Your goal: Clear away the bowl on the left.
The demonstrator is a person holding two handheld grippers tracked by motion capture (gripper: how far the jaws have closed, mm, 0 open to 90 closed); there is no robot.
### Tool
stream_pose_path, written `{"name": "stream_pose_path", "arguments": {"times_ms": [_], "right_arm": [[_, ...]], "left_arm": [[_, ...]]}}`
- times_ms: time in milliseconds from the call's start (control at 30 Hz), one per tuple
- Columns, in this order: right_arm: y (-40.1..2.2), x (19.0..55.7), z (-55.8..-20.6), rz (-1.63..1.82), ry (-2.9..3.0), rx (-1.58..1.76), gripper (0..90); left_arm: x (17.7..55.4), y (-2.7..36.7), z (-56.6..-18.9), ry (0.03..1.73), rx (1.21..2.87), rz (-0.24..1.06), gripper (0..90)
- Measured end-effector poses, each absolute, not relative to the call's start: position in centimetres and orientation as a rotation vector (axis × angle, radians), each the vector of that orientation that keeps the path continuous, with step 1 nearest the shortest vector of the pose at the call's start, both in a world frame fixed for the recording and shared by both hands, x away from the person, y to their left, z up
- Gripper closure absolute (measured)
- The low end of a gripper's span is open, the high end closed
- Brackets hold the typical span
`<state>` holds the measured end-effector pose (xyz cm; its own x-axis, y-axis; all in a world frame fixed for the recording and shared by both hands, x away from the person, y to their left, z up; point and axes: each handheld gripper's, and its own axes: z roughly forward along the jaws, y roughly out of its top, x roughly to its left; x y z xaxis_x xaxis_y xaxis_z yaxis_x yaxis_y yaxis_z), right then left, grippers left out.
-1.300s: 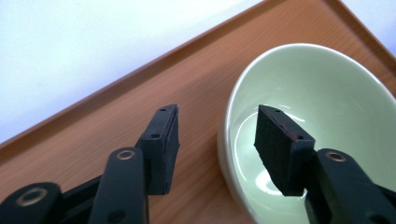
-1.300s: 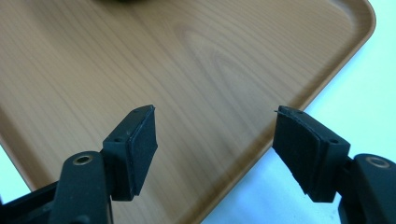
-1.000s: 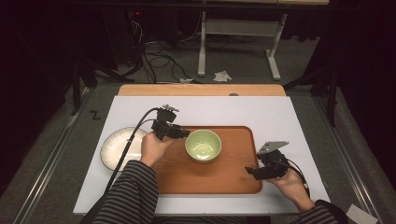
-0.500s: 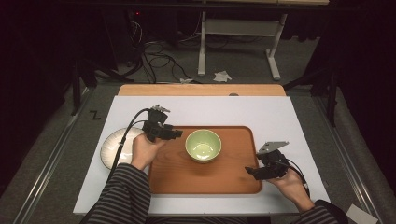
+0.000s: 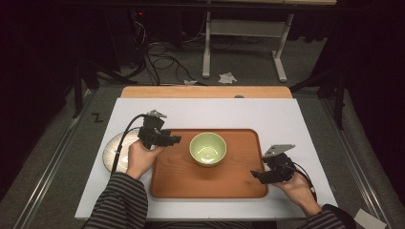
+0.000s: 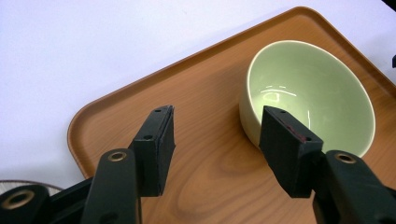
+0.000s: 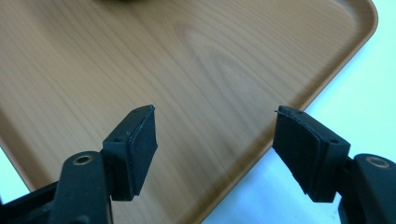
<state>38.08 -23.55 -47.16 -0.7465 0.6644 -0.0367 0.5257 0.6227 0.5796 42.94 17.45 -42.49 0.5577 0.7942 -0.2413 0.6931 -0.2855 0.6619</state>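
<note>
The pale plate at the tray's left is half covered by the person's left hand and the left gripper, so whatever lies on it cannot be told; in the left gripper view just a dark sliver of its rim peeks in at the bottom edge. There the green bowl has its near wall partly behind one jaw, and the wooden tray runs off the right and bottom edges. In the right gripper view the bowl is cut to a dark scrap at the top edge. Beyond the tabletop the room sinks into darkness; the small white scrap on the floor is too small to name.
</note>
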Motion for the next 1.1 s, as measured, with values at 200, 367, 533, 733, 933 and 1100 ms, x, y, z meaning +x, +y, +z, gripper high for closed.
{"name": "stream_pose_path", "arguments": {"times_ms": [200,367,533,733,933,1100], "right_arm": [[-23.5,38.0,-47.2,0.813,2.601,0.964,32.0],[-23.5,38.1,-47.1,0.810,2.600,0.975,32.0],[-23.5,38.0,-47.1,0.812,2.599,0.971,32.0],[-23.5,38.0,-47.2,0.812,2.600,0.965,32.0],[-23.5,38.0,-47.2,0.811,2.601,0.965,32.0],[-23.5,38.0,-47.1,0.813,2.599,0.965,32.0]], "left_arm": [[42.0,17.9,-42.8,1.185,2.047,0.173,45.0],[41.0,18.1,-43.2,1.173,2.045,0.162,44.8],[40.2,18.0,-43.5,1.160,2.057,0.166,44.6],[39.3,17.9,-43.9,1.146,2.065,0.134,44.1],[38.7,17.8,-44.3,1.143,2.058,0.125,43.8],[38.3,17.5,-45.0,1.148,2.077,0.126,43.6]]}}
